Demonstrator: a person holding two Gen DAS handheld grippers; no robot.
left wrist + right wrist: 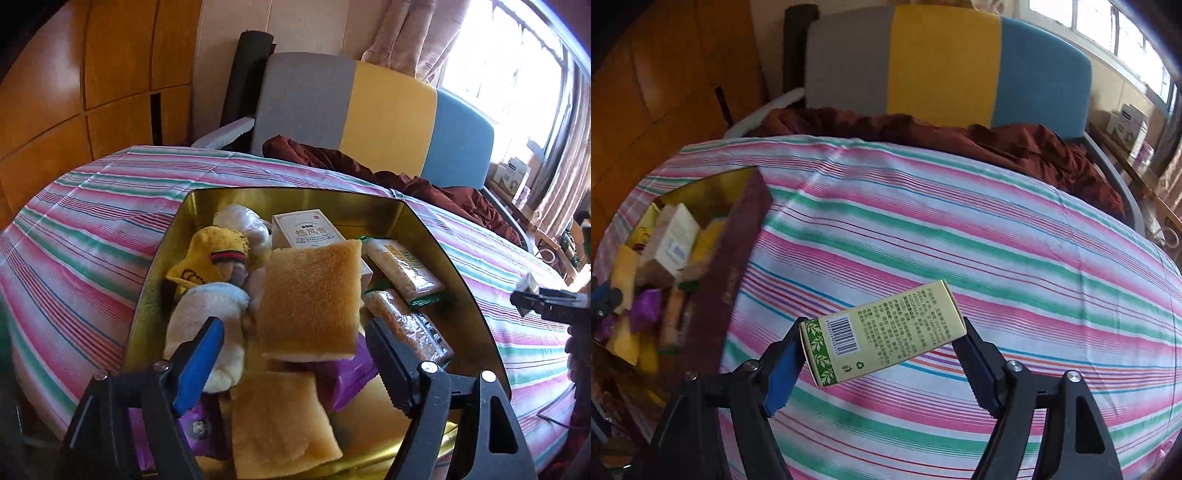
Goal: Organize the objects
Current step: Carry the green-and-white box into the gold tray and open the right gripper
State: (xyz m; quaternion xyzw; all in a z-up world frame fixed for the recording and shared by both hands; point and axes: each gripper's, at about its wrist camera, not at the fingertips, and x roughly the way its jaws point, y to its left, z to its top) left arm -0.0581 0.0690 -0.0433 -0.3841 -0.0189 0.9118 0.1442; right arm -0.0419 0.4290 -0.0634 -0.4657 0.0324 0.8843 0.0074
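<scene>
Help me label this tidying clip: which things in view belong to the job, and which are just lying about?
Job:
- gold-lined box
- sponges, socks, snack packs inside it
- green carton gripped by right gripper
- left gripper, open

Lying about:
- striped sheet
- maroon blanket
- headboard

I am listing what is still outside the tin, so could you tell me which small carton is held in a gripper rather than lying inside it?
The pale green barcode carton, clamped endwise by the right gripper above the striped sheet; the cream carton lies inside the tin.
</scene>
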